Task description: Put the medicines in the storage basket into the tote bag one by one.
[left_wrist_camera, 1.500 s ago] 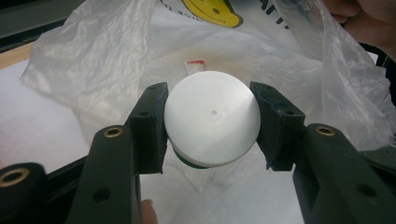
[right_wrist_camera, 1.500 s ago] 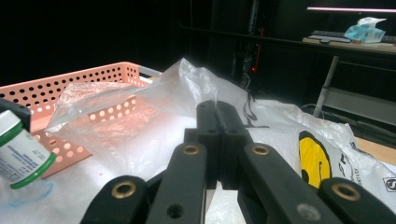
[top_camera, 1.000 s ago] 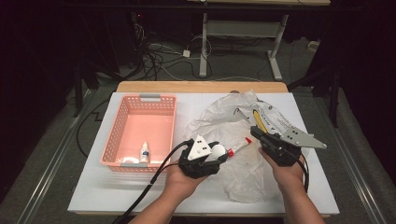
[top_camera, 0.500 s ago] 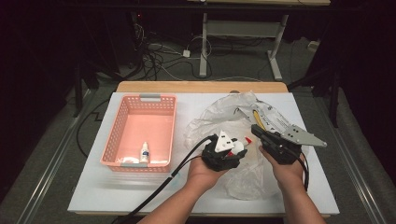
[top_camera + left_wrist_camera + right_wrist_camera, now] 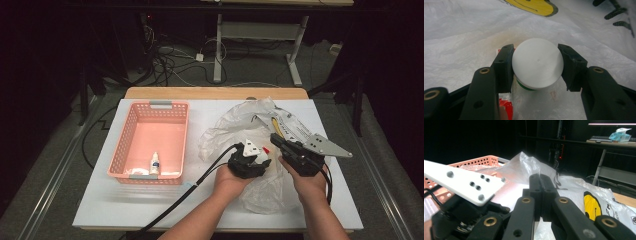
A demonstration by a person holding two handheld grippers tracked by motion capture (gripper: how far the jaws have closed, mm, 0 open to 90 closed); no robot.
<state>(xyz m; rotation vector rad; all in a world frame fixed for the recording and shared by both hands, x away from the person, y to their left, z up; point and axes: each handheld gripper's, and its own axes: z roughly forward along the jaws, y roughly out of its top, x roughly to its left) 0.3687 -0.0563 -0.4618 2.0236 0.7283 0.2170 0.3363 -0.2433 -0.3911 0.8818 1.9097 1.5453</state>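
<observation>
Your largest thing here is the white plastic bag (image 5: 260,150), crumpled over the table (image 5: 150,210) under and ahead of both tools; it is thin, soft and slippery, so expect it to slide and bunch rather than hold a shape. To the left of your left gripper (image 5: 248,159) sits the pink basket (image 5: 131,165), with a small white bottle (image 5: 154,163) lying in its near end. Your right gripper (image 5: 540,195) has its jaws pressed together on a pinch of the bag film, which rises as a peak just beyond their tips. Your left gripper is pinching a round white cap (image 5: 537,63) square across its widest part, with a green band showing beneath it, and it sits right on the bag. That cap looks hard, smooth and light, so I judge it could squirt out of a shallow hold; keep the pads centred on its sides.
</observation>
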